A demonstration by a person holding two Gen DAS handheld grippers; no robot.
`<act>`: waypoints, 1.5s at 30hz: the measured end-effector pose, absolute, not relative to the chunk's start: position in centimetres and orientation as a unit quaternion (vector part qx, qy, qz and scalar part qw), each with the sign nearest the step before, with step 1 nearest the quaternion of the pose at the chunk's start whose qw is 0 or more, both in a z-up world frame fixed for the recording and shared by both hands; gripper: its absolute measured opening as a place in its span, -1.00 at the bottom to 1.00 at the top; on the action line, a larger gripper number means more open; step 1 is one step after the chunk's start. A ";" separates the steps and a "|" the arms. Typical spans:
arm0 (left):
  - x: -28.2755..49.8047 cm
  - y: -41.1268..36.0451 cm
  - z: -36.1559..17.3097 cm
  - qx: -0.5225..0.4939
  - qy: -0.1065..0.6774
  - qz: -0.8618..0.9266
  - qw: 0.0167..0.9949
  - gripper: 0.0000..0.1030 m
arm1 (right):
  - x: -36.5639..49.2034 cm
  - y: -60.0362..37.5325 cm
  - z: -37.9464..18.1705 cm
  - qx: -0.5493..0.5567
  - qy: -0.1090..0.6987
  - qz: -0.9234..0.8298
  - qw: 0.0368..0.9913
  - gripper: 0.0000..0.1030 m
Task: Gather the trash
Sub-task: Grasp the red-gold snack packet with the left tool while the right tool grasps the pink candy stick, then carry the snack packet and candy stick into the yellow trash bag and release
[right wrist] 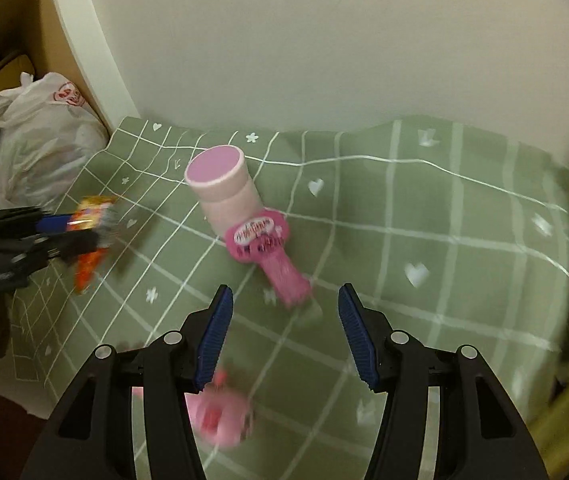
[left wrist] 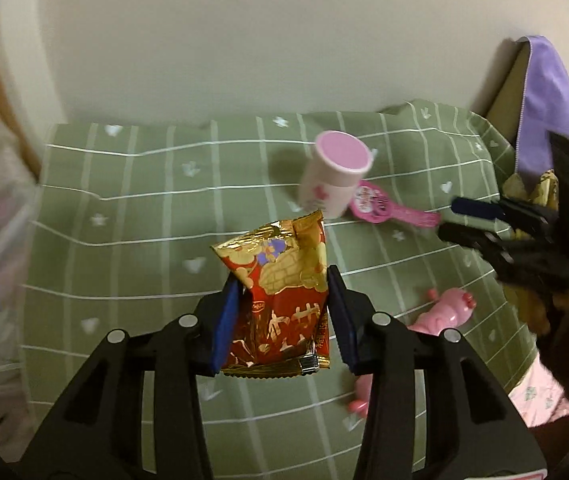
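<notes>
My left gripper (left wrist: 282, 280) is shut on a red and gold snack wrapper (left wrist: 280, 292) and holds it above the green checked cloth (left wrist: 132, 216). In the right wrist view the left gripper (right wrist: 84, 236) and the wrapper (right wrist: 92, 216) show blurred at the left. My right gripper (right wrist: 284, 296) is open and empty above the cloth (right wrist: 444, 220), just in front of a pink toy brush (right wrist: 268, 248). It shows at the right of the left wrist view (left wrist: 448, 216). A white plastic bag (right wrist: 40, 140) sits left of the cloth.
A pink-lidded white cup (left wrist: 334, 172) (right wrist: 222, 188) stands on the cloth beside the pink brush (left wrist: 384, 206). A pink pig toy (left wrist: 444, 316) (right wrist: 220, 416) lies near the front. A purple cloth (left wrist: 548, 96) hangs at the right. A pale wall is behind.
</notes>
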State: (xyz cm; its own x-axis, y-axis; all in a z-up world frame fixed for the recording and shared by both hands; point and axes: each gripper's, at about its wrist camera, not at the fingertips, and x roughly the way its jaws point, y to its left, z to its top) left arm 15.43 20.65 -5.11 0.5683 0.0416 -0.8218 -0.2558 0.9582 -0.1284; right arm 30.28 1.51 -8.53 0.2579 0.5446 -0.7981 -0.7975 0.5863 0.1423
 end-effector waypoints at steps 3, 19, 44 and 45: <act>14.8 21.6 -4.7 -0.116 0.458 0.097 0.876 -0.22 | 31.5 3.8 -9.7 -0.167 0.433 0.443 0.767 0.01; 13.4 23.1 -4.8 -0.131 0.460 0.108 0.871 -0.22 | 32.0 5.9 -11.1 -0.209 0.436 0.459 0.746 -0.62; 16.2 15.4 2.0 -0.077 0.358 -0.003 0.930 -0.22 | 24.5 -9.3 0.7 -0.097 0.344 0.313 0.880 -0.62; 16.3 14.8 2.5 -0.072 0.352 -0.010 0.933 -0.22 | 24.2 -9.9 1.2 -0.095 0.339 0.308 0.884 -0.62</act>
State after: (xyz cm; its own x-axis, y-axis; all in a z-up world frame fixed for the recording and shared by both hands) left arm 16.27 14.76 2.52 0.7522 -0.0694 -0.6553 -0.0315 0.9895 -0.1410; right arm 24.22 -9.88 1.19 0.5814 0.4795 -0.6573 -0.6084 0.7926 0.0400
